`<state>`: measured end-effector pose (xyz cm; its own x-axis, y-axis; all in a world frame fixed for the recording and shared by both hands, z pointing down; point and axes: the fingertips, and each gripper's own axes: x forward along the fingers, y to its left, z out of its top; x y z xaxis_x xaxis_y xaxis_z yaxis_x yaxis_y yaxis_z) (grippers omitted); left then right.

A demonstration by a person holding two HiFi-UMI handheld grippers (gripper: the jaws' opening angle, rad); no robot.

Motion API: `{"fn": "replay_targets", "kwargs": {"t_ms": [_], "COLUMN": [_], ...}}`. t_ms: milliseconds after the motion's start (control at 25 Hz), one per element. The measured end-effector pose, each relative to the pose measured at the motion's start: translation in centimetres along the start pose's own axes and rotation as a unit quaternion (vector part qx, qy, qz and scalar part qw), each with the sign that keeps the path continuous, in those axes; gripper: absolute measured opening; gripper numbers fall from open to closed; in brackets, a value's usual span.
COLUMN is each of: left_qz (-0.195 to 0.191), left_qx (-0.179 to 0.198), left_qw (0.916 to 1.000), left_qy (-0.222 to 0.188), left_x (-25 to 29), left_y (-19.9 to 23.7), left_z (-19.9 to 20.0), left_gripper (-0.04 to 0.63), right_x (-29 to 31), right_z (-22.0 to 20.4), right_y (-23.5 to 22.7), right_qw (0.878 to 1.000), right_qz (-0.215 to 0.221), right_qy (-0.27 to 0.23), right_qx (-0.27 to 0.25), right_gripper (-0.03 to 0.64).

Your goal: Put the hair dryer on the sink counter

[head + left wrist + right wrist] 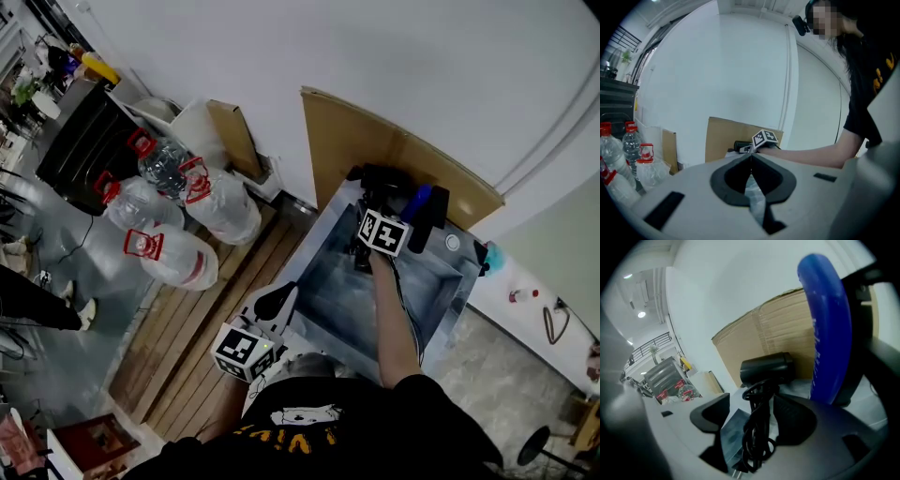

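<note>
The black hair dryer (766, 367) lies at the back of the sink counter (330, 211), in front of a brown cardboard sheet (375, 145). Its handle and bundled black cord (757, 437) run back between my right gripper's (752, 405) jaws. Those jaws stand wide, and the left pad is clear of the cord. In the head view the right gripper (372, 195) reaches over the basin to the hair dryer (380, 176). My left gripper (751, 161) is shut on nothing and hangs low beside the sink's near corner (274, 302).
A blue bottle (825, 324) stands upright just right of the hair dryer, with a dark bottle behind it. Large water bottles (173, 211) with red caps lie on the floor to the left by a cardboard box (230, 131). Wooden planks (202, 314) run alongside the sink.
</note>
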<state>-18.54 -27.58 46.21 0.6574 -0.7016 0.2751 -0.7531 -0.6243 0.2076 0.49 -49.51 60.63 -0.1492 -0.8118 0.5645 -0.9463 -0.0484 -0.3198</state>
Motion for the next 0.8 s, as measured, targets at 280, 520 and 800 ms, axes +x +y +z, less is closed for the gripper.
{"fn": "replay_targets", "kwargs": {"t_ms": [280,520,800], "left_qz": [-0.015,-0.031,-0.065], "left_qx": [-0.001,-0.003,0.0], "left_qw": [0.9998,0.9993,0.9978], "left_qy": [-0.012,-0.022,-0.014], "left_x": [0.2,0.5,1.7], "left_y": [-0.6,-1.3,-3.4], "left_z": [0.5,0.6,0.0], "left_gripper": [0.006,0.007,0.007], "right_x": [-4.7,-10.5,-18.6], "right_z": [1.7,0.7,-3.8], "right_y": [2.1,5.2,6.0], "right_qw": [0.997,0.988,0.978], "right_qz": [0.029,0.115,0.177], "right_qy": [-0.042,-0.05,-0.038], "right_qx": [-0.055,-0.085,-0.108], "right_gripper": [0.279,0.234,0.136]}}
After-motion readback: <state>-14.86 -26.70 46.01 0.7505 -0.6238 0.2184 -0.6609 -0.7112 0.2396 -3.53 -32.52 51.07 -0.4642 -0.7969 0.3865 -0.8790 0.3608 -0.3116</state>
